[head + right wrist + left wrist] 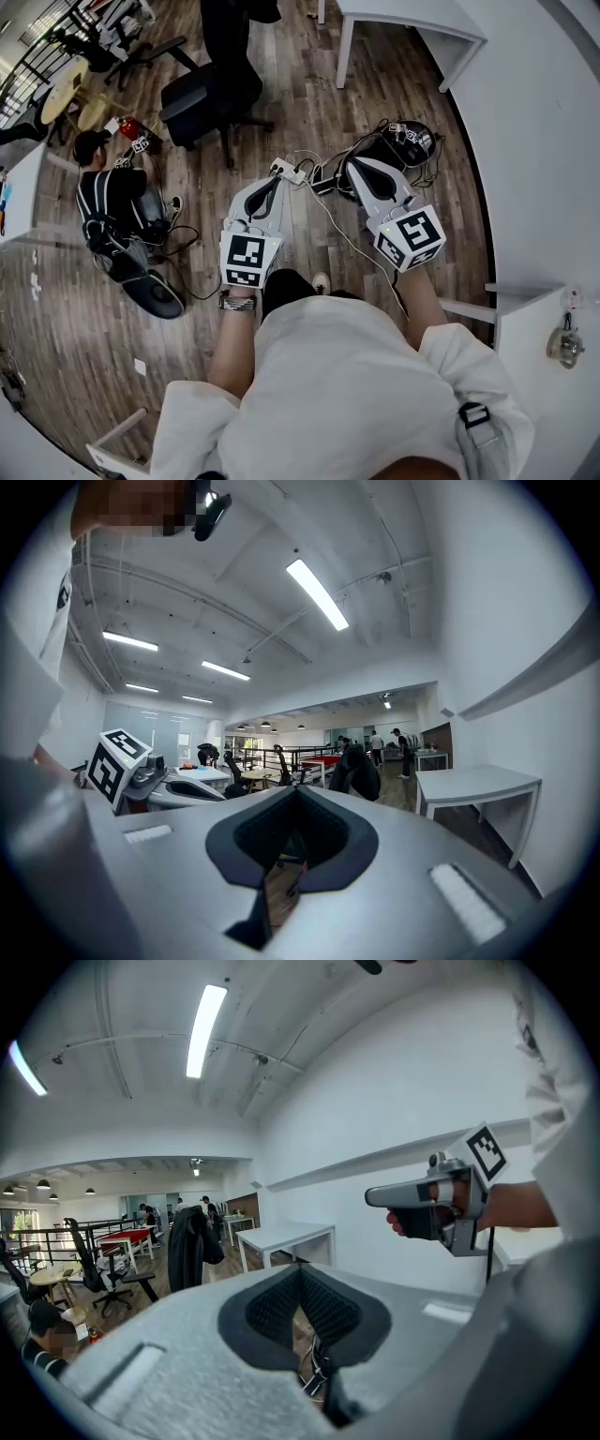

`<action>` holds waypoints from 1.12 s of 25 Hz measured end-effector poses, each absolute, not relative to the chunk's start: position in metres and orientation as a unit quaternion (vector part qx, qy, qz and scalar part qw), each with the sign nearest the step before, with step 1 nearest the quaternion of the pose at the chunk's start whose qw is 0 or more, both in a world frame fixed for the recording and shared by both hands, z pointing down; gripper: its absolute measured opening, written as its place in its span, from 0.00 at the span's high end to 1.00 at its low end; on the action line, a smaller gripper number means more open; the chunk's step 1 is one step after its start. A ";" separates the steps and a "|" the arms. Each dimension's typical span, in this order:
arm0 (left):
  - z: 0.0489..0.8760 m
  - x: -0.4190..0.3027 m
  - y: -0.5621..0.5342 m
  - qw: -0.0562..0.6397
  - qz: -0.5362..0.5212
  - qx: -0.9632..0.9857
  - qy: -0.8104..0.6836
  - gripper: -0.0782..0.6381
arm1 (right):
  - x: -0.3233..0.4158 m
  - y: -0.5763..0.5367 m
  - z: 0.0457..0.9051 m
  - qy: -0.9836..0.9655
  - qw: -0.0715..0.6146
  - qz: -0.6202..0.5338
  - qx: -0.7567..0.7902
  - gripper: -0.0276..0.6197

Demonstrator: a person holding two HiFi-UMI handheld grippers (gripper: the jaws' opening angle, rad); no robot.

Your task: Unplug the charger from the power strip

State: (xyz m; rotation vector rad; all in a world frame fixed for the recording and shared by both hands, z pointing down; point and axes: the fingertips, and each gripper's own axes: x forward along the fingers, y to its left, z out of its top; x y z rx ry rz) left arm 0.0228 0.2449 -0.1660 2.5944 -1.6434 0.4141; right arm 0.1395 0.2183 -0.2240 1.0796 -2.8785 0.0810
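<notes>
Above floor (300, 84) | left hand-held gripper (274, 184), right hand-held gripper (354, 167): both closed, empty | power strip (288, 171) clear only in head view

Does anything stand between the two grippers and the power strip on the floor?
Nothing visible does. The power strip lies on the floor just beyond the left gripper and right gripper; only loose cables trail beside it.

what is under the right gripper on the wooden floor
A black bag-like bundle tangled with white and black cables lies below the right gripper, which covers its near part. The white power strip lies left of it. Any charger plug is too small to make out.
</notes>
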 end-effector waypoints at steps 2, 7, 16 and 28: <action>-0.161 0.019 0.232 0.026 0.141 0.836 -0.530 0.89 | 0.136 0.206 -0.220 -0.936 0.038 0.030 0.349 0.95; -0.142 -0.004 0.189 0.045 0.139 0.833 -0.533 0.89 | 0.122 0.164 -0.201 -0.932 0.052 0.043 0.357 0.95; -0.087 -0.053 0.080 0.085 0.166 0.840 -0.509 0.89 | 0.078 0.057 -0.155 -0.918 0.081 0.065 0.383 0.95; -0.008 -0.102 -0.007 0.144 0.199 0.839 -0.485 0.89 | 0.044 -0.042 -0.077 -0.903 0.118 0.093 0.403 0.95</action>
